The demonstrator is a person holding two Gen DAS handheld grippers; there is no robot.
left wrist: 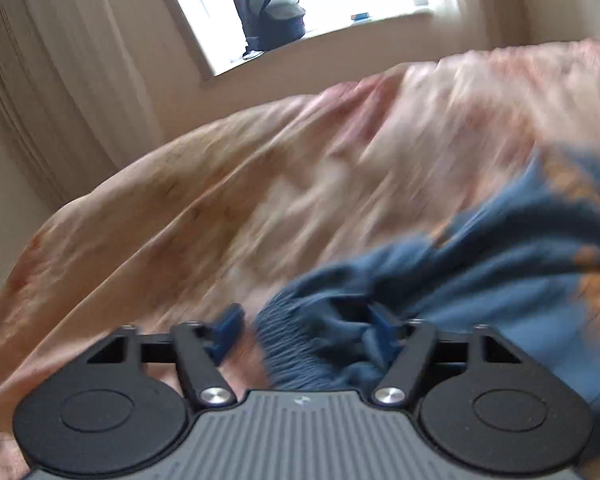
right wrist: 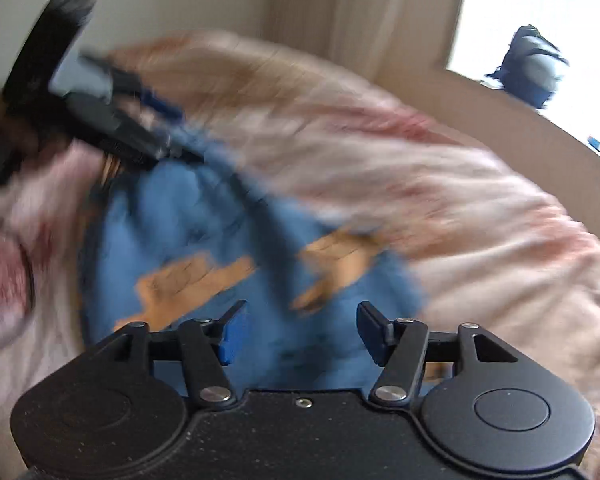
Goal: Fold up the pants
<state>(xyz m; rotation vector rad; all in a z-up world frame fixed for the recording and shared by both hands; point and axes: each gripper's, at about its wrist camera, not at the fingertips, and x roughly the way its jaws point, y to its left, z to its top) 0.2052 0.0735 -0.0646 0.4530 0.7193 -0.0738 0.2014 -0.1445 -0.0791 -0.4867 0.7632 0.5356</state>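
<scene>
On the bed [left wrist: 228,184], blue pants [right wrist: 204,220] lie crumpled, low and right in the left wrist view.

Left gripper [left wrist: 304,332]: jaws spread, ribbed waistband between them, seemingly unpinched through blur. Right gripper [right wrist: 300,332]: jaws open above the fabric.

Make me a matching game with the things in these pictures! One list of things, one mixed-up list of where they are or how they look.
Things:
1. blue pants with orange patches
2. dark backpack
3. peach and pink patterned bedspread
4. right gripper

Places or states:
A. on the window sill
B. jaws apart, nothing pinched
C. crumpled on the bed
D. spread under the pants

Pairs: 1-C, 2-A, 3-D, 4-B
</scene>
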